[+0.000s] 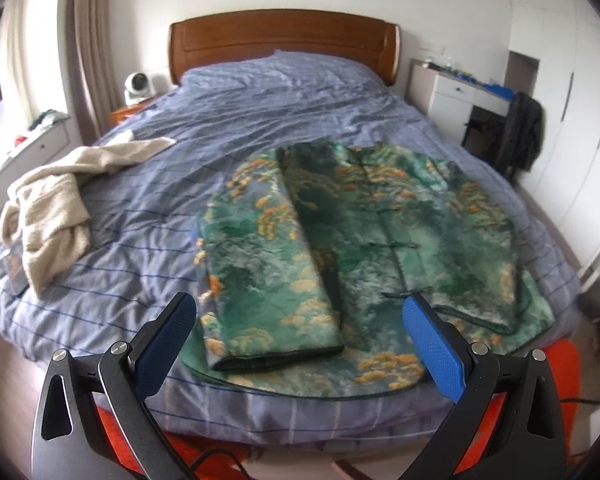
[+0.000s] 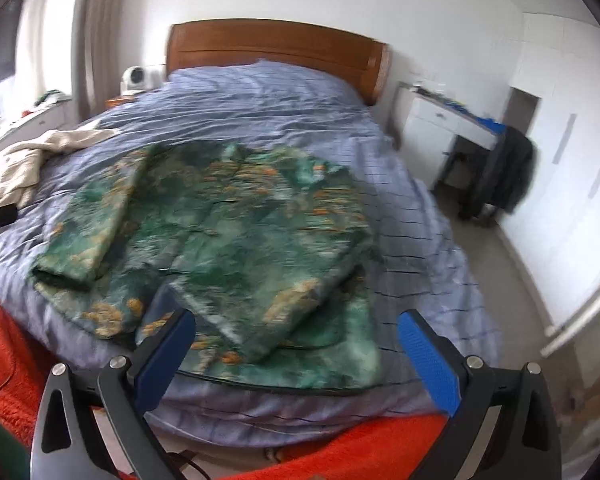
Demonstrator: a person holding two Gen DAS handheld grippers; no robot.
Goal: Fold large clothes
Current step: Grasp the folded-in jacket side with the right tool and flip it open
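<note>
A green patterned jacket (image 1: 364, 240) with orange and yellow marks lies flat on the blue striped bed (image 1: 260, 112), buttons up, both sleeves folded in over the body. It also shows in the right wrist view (image 2: 220, 236). My left gripper (image 1: 300, 316) is open and empty, held above the jacket's near hem. My right gripper (image 2: 296, 328) is open and empty, above the jacket's near right corner at the bed's foot.
A cream garment (image 1: 56, 200) lies crumpled at the bed's left side. An orange blanket (image 2: 4, 344) sits below the bed's foot. A white desk (image 1: 456, 96) and a chair with a dark coat (image 1: 520, 136) stand to the right. A wooden headboard (image 1: 284, 40) is at the back.
</note>
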